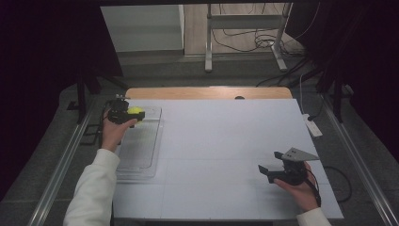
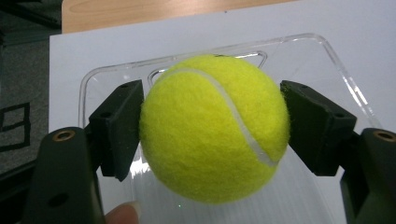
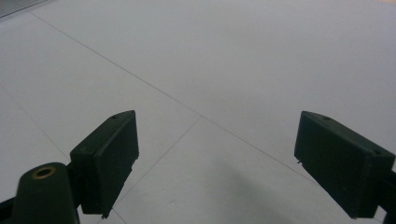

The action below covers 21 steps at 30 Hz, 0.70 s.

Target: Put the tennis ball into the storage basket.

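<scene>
**Tennis ball pinched over clear tray, far left**

Tennis ball (image 1: 135, 111), high view: yellow, held in the left hand-held gripper (image 1: 138, 114) above the far end of a clear plastic tray (image 1: 141, 155) lying along the left side of the white tabletop (image 1: 226, 150). Right hand-held gripper (image 1: 264, 171) sits low at the near right, well apart from ball and tray, cradled in the person's hand (image 1: 301, 190) (grey plate on top).

Left gripper view: tennis ball (image 2: 215, 128) pinched between the two black jaws, one pad pressing each side, white seam curving across its face. Tray rim (image 2: 343, 79) shows behind and below. A fingertip (image 2: 123, 213) at the bottom edge.

Right gripper view: jaws of the right hand-held gripper (image 3: 217, 163) spread wide, nothing between them, bare tabletop (image 3: 224, 60) beneath.
</scene>
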Motion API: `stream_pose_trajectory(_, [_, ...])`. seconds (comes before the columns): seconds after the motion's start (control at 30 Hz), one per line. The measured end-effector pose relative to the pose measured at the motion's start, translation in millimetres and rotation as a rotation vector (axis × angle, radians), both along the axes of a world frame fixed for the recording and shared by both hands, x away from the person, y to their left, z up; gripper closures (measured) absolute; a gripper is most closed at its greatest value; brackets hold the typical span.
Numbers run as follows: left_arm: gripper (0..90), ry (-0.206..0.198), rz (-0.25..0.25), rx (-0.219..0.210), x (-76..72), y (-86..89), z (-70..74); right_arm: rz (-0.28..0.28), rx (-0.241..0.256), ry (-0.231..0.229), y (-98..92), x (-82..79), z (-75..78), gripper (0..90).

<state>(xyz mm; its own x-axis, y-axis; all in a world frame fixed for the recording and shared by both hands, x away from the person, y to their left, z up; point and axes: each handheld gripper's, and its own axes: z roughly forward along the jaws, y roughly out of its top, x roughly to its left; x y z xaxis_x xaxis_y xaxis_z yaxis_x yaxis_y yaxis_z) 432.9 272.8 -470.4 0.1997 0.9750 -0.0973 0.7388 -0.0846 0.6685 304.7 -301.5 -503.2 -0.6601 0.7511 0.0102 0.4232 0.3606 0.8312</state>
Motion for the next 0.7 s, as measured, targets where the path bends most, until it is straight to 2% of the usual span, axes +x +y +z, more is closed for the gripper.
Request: stream_pose_trajectory(0.7, [26.3,0.076,-0.008,0.072,6.2,-3.4,-19.5,0.000,-0.001,0.002,0.0,0.1,-0.3,14.3])
